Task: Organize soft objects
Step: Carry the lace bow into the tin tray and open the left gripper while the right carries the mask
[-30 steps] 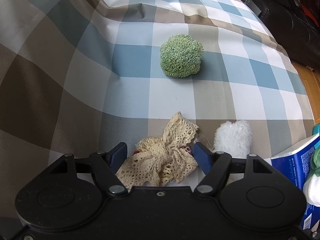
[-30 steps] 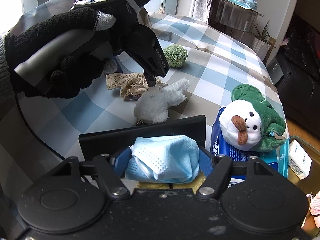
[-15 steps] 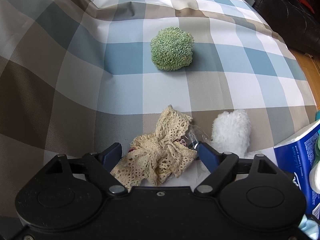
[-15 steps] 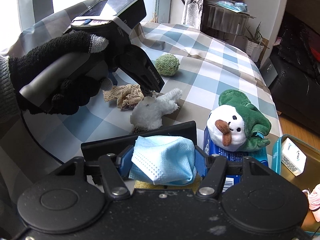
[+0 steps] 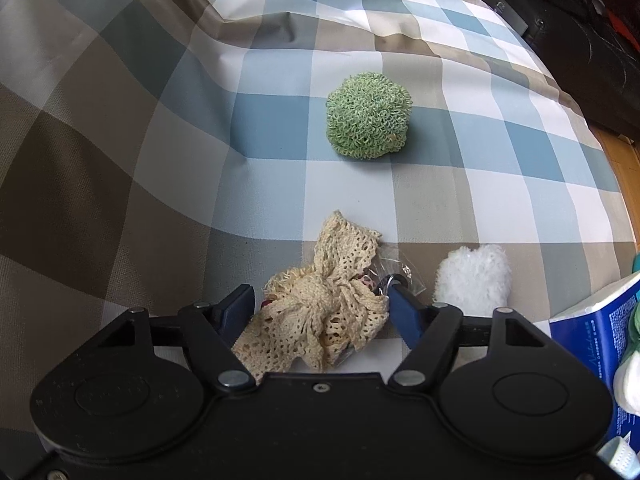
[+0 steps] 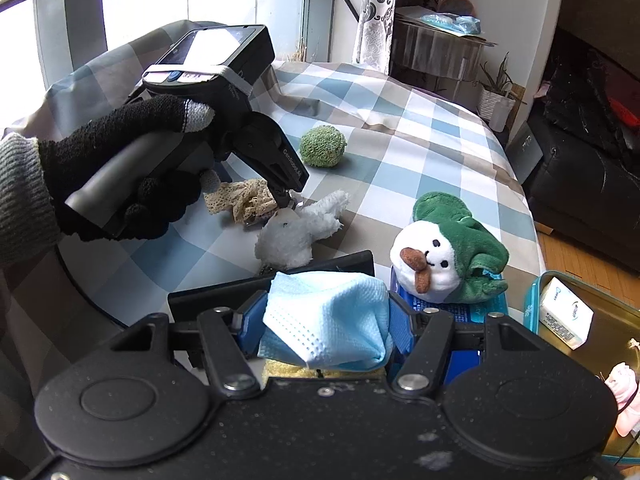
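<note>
A cream lace bow point(image 5: 320, 312) lies on the checked cloth point(image 5: 160, 160) between the blue pads of my left gripper point(image 5: 322, 308). Its jaws are closing, and both pads touch the lace. The right wrist view shows that gripper point(image 6: 284, 200) pointing steeply down in a black-gloved hand point(image 6: 120, 184). A white fluffy toy point(image 5: 474, 280) lies just right of the bow, and a green looped ball point(image 5: 368, 120) sits farther away. My right gripper point(image 6: 326, 316) is shut on a crumpled light-blue face mask point(image 6: 324, 316), held above a yellow sponge point(image 6: 280, 368).
A snowman plush with a green hat point(image 6: 436, 256) rests on a blue tissue pack point(image 6: 464, 308) at the right. A teal tin point(image 6: 536, 300) beside it holds a small white packet point(image 6: 564, 316). A black flat box point(image 6: 224, 296) stands behind the mask. The cloth drops off at the right.
The left jaws widened around the lace bow half a second ago and have narrowed onto it again. The right gripper has lifted a little with the mask still in it.
</note>
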